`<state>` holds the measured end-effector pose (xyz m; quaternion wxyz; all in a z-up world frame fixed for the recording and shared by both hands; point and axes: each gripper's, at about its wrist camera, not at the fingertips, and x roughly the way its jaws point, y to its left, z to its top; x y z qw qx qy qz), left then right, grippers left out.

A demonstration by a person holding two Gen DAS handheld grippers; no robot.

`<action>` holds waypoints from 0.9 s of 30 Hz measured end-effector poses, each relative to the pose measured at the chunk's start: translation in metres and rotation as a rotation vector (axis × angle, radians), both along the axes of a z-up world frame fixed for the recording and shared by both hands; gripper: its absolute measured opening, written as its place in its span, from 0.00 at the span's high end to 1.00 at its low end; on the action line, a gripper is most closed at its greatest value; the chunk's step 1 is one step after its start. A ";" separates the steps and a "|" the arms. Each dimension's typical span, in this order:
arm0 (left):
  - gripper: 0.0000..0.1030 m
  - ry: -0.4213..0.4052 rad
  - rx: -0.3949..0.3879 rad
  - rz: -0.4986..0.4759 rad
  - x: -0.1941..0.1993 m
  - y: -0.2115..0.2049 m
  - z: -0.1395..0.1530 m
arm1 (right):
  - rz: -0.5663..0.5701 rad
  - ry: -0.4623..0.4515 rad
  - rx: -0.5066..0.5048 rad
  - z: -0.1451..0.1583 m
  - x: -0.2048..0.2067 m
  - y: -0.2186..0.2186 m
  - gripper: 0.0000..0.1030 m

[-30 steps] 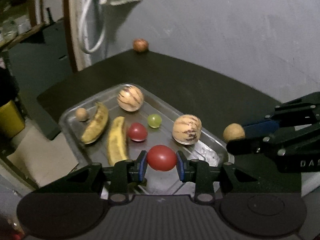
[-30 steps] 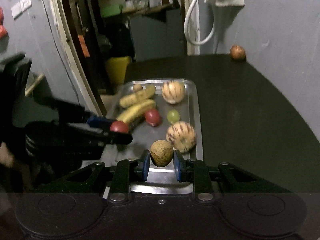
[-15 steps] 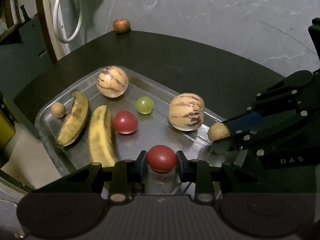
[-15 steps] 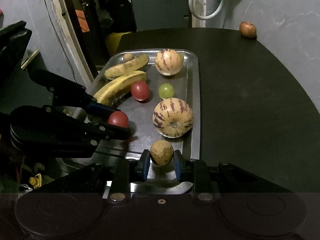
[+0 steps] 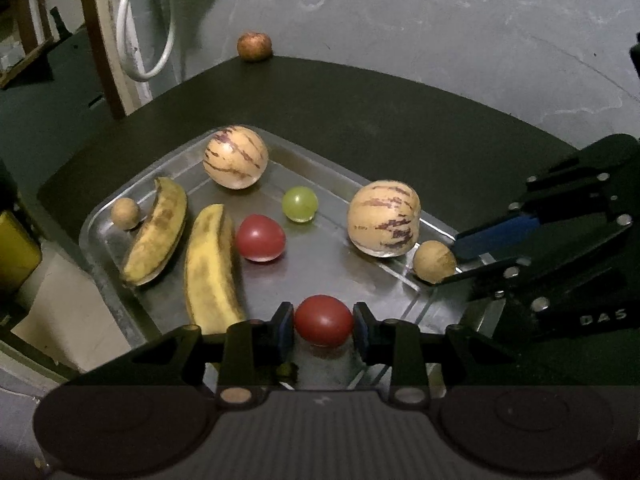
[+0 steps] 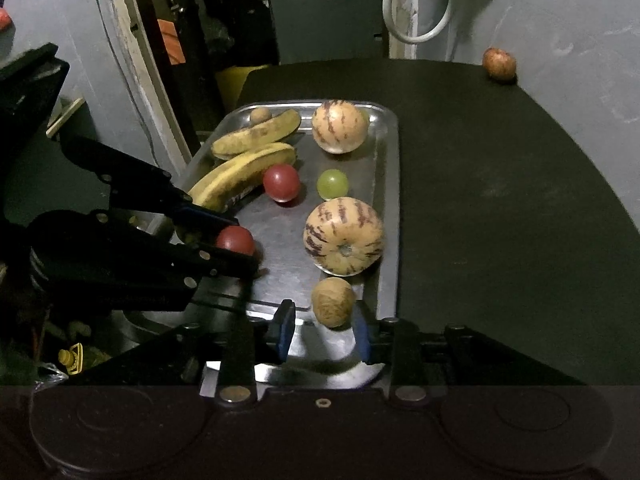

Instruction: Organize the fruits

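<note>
We see a metal tray (image 5: 120, 264) of fruit on a dark round table (image 5: 400, 112), viewed from two cameras mounted on handheld tongs.

In the left wrist view, the left tongs (image 5: 323, 326) sit at the bottom centre of the frame, pinching a red tomato (image 5: 323, 320) low over the near part of the tray. In the right wrist view, the right tongs (image 6: 323, 330) are spread at the bottom centre. A small brown round fruit (image 6: 333, 302) sits between their tips, close to the right-hand pad, with a clear gap to the left-hand pad. It lies at the near right corner of the tray.

Further up the left wrist frame, the tray holds a second red tomato (image 5: 260, 238) in the middle, with a green grape (image 5: 300, 204) just above and to its right. Two bananas (image 5: 210, 264) lie side by side on the left. A small tan ball-shaped fruit (image 5: 125, 213) sits in the far left corner. Two striped cream melons rest on the tray: one (image 5: 235, 157) at the top, one (image 5: 383, 218) at the right, next to the brown fruit.

Well apart from the tray, a reddish apple (image 5: 254, 45) sits at the table's far edge, against a grey wall (image 5: 440, 20).
</note>
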<state>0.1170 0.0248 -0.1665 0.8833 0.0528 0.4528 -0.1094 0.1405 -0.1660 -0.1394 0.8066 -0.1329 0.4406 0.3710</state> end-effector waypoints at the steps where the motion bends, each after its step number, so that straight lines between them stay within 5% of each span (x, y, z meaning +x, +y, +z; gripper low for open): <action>1: 0.56 -0.006 -0.004 0.005 -0.001 0.000 0.002 | -0.003 -0.005 0.005 0.002 -0.001 -0.003 0.64; 9: 0.32 -0.053 -0.003 0.058 -0.015 -0.007 0.014 | -0.011 -0.043 0.063 0.026 -0.016 -0.027 0.54; 18: 0.00 -0.179 -0.067 0.266 -0.056 0.017 0.070 | -0.037 -0.059 0.174 0.063 -0.033 -0.046 0.18; 22: 0.01 -0.160 -0.124 0.358 -0.064 0.034 0.087 | -0.114 -0.103 0.215 0.083 -0.042 -0.053 0.03; 27: 0.00 -0.164 -0.067 0.396 -0.076 0.043 0.101 | -0.233 -0.135 0.248 0.106 -0.051 -0.054 0.01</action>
